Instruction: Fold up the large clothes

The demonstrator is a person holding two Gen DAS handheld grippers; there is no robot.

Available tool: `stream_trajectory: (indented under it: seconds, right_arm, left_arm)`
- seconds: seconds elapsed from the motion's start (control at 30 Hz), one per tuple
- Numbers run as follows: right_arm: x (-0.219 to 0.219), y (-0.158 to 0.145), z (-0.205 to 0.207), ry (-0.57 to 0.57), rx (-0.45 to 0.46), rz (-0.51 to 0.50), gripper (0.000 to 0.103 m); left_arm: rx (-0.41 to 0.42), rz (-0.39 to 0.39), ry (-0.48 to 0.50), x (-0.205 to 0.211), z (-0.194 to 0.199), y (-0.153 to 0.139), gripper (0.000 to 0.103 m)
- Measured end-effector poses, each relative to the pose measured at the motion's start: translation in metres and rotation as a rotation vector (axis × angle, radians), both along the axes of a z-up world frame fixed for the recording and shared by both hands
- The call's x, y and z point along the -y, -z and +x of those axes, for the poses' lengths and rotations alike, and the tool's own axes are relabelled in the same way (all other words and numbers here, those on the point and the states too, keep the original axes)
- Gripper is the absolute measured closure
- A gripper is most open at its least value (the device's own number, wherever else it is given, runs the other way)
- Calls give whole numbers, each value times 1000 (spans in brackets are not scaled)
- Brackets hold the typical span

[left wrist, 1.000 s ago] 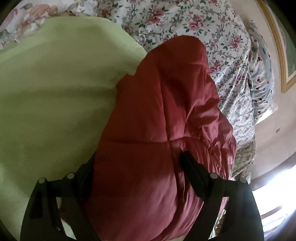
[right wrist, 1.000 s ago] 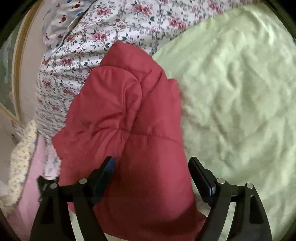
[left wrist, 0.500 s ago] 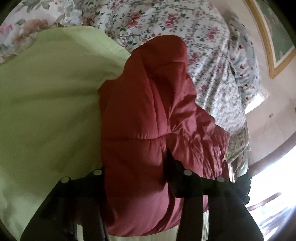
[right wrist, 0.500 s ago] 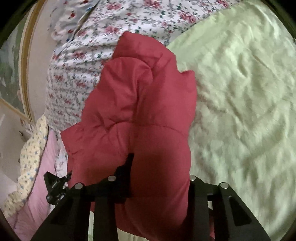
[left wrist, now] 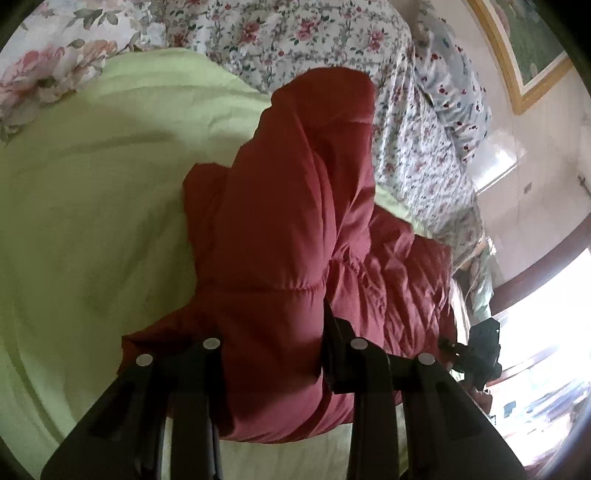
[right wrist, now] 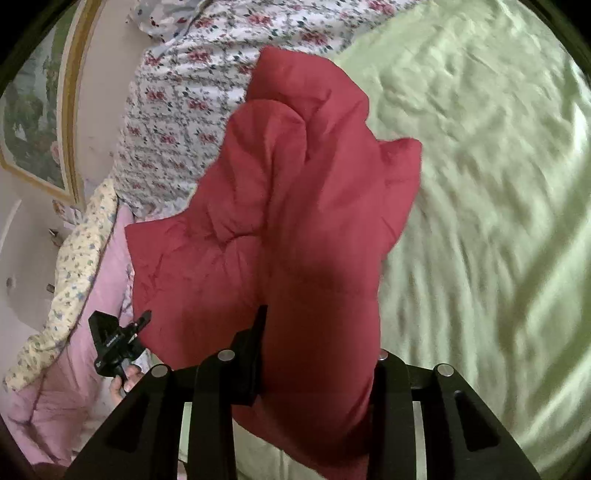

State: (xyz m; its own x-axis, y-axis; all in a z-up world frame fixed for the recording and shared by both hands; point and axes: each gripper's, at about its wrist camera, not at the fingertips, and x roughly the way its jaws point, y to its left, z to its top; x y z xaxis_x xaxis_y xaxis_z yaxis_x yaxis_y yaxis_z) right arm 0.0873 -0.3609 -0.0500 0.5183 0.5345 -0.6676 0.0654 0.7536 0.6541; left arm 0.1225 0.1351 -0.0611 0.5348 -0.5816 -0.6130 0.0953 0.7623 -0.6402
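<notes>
Over the last second both grippers had been closed from a wide spread. The left gripper point(left wrist: 271, 354) was pinched on the red puffer jacket point(left wrist: 288, 221), as was the right gripper point(right wrist: 319, 354), and the jacket's near edge was raised off the green bedsheet point(right wrist: 480, 184) ahead, so a fold was judged begun.

pale green sheet point(left wrist: 92, 221) beside floral quilt point(left wrist: 314, 33), framed picture point(left wrist: 524, 48) above.

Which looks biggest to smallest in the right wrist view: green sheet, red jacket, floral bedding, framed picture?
1. green sheet, fills most of the right half.
2. red jacket, though it is nearest the lens, so its rank against the sheet is unsure.
3. floral bedding.
4. framed picture, cut off at the edge.
</notes>
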Motion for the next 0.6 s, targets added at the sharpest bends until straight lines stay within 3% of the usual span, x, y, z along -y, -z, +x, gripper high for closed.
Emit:
stream_trajectory:
  seconds: [0.2, 0.27, 0.33, 0.4, 0.5, 0.6]
  right_arm:
    - [3, -7, 5, 4, 11, -55, 70]
    - [2, -7, 8, 3, 6, -74, 69]
    - [-1, -8, 11, 4, -1, -101, 61]
    - [-10, -15, 14, -2, 11, -208, 48]
    - [-18, -29, 18, 26, 52, -320, 24]
    - [-24, -47, 27, 69, 115, -380, 18]
  left_arm:
    - [0, 14, 1, 3, -1, -3, 74]
    - [7, 57, -14, 6, 1, -5, 68]
    - [9, 127, -43, 8, 6, -5, 52]
    - [5, 184, -76, 7, 13, -3, 38]
    - [-3, 189, -115, 4, 25, -2, 28]
    - [28, 210, -156, 2, 33, -9, 28]
